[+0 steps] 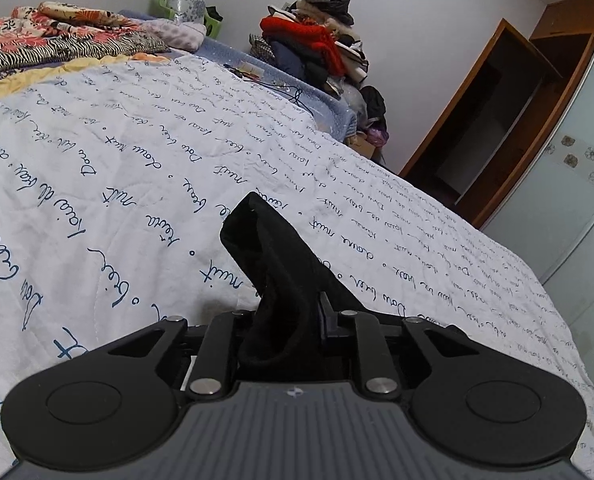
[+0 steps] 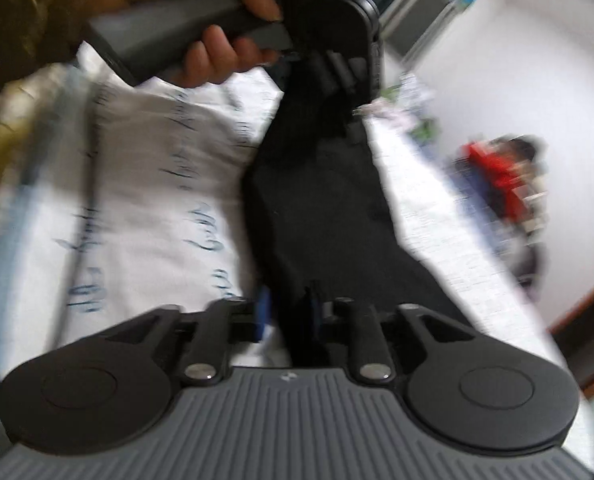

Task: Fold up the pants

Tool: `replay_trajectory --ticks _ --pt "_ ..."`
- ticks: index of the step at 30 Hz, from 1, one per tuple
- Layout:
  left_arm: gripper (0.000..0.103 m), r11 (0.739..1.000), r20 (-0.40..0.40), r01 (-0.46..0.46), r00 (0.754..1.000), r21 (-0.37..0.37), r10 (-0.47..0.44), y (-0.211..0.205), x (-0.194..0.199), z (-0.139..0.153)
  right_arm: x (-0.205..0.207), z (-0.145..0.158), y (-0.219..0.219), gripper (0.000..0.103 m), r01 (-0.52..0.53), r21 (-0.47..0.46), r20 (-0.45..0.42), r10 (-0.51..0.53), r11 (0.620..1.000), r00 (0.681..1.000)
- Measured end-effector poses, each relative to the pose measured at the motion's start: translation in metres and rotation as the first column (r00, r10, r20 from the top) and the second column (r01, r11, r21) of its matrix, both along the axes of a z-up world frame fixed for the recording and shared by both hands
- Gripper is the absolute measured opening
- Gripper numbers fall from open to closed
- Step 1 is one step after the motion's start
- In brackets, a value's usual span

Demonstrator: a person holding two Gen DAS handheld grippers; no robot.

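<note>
The black pants (image 2: 317, 200) hang stretched between my two grippers above a white quilt with blue script (image 1: 137, 168). My left gripper (image 1: 285, 320) is shut on a bunched end of the black pants (image 1: 273, 256), which stick up between its jaws. My right gripper (image 2: 293, 320) is shut on the other end of the cloth. In the blurred right wrist view the left gripper (image 2: 337, 64), held by a hand, grips the far end of the pants.
Folded patterned blankets (image 1: 57, 36) lie at the far left of the bed. A pile of clothes with a red item (image 1: 317, 44) sits past the bed. A wooden door frame (image 1: 477, 120) and a sliding wardrobe door (image 1: 569, 168) stand at the right.
</note>
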State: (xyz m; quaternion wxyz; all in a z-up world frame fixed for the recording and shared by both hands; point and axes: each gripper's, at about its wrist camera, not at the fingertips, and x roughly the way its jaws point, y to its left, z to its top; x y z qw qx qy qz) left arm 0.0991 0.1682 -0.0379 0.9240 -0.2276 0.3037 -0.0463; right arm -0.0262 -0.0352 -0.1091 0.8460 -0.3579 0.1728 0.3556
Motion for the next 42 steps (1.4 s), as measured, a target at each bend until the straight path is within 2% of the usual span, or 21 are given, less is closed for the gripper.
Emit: replay_trajectory --ticks 2,4,5,8,10,14,18,20,24,26,27,29,33,38,41,42 --pt "0.019 1.0 -0.007 -0.006 1.0 -0.014 0.006 0.002 0.001 0.0 0.008 0.027 -0.025 0.024 -0.028 0.099 -0.07 0.035 0.995 0.997" --pt "0.019 1.0 0.001 -0.008 1.0 -0.028 0.008 0.003 -0.001 0.001 0.032 0.052 -0.053 0.024 0.058 0.194 -0.107 -0.038 0.979 0.994" --pt "0.019 0.999 0.006 -0.01 1.0 -0.032 0.01 0.002 -0.002 0.002 0.048 0.06 -0.065 0.024 0.116 0.213 -0.108 -0.095 0.97 0.99" --pt "0.019 0.999 0.023 -0.006 1.0 -0.032 0.006 -0.002 -0.005 0.007 0.106 0.058 -0.088 0.022 0.298 0.151 -0.056 -0.293 0.943 0.955" --pt "0.019 1.0 0.027 -0.002 1.0 -0.029 0.002 -0.004 -0.008 0.011 0.148 0.044 -0.097 0.014 0.383 0.101 -0.099 -0.374 0.918 0.922" --pt "0.019 0.999 0.036 0.008 0.999 -0.034 -0.007 -0.006 -0.01 0.018 0.203 0.017 -0.095 0.013 0.413 0.057 -0.222 -0.392 0.909 0.893" --pt "0.019 0.999 0.043 0.021 0.999 -0.042 -0.019 -0.008 -0.011 0.024 0.222 0.005 -0.09 0.012 0.469 0.047 -0.19 -0.453 0.882 0.871" --pt "0.019 0.999 0.047 0.024 0.999 -0.041 -0.022 -0.01 -0.012 0.025 0.211 0.015 -0.092 0.012 0.483 0.093 -0.184 -0.461 0.871 0.868" --pt "0.019 0.998 0.046 0.024 0.999 -0.056 -0.022 -0.011 -0.01 0.026 0.154 0.04 -0.089 0.015 0.398 0.193 -0.171 -0.369 0.897 0.914" --pt "0.019 0.998 0.047 0.03 0.999 -0.061 -0.027 -0.012 -0.009 0.028 0.114 0.044 -0.079 0.028 0.306 0.211 -0.171 -0.274 0.928 0.947" --pt "0.019 0.998 0.043 0.03 0.999 -0.063 -0.027 -0.012 -0.008 0.028 0.095 0.045 -0.073 0.037 0.267 0.213 -0.161 -0.235 0.94 0.959" --pt "0.019 0.997 0.033 0.026 0.999 -0.074 -0.023 -0.011 -0.007 0.028 0.064 0.04 -0.058 0.04 0.198 0.199 -0.147 -0.171 0.96 0.974" --pt "0.019 0.996 0.019 0.018 1.0 -0.088 -0.016 -0.008 -0.006 0.026 0.032 0.026 -0.016 0.049 0.112 0.164 -0.121 -0.093 0.98 0.988" --pt "0.019 0.995 -0.009 -0.001 1.0 -0.103 0.0 -0.001 -0.005 0.016 0.024 0.008 0.022 0.05 0.081 0.068 0.008 -0.081 0.994 0.997" --pt "0.019 0.993 -0.019 -0.01 1.0 -0.121 0.008 0.004 -0.004 0.013 0.015 0.011 0.028 0.05 0.063 0.091 0.032 -0.066 0.994 0.997" --pt "0.019 0.992 -0.02 -0.012 1.0 -0.124 0.009 0.005 -0.003 0.013 0.014 0.013 0.029 0.053 0.053 0.101 0.028 -0.056 0.993 0.998"
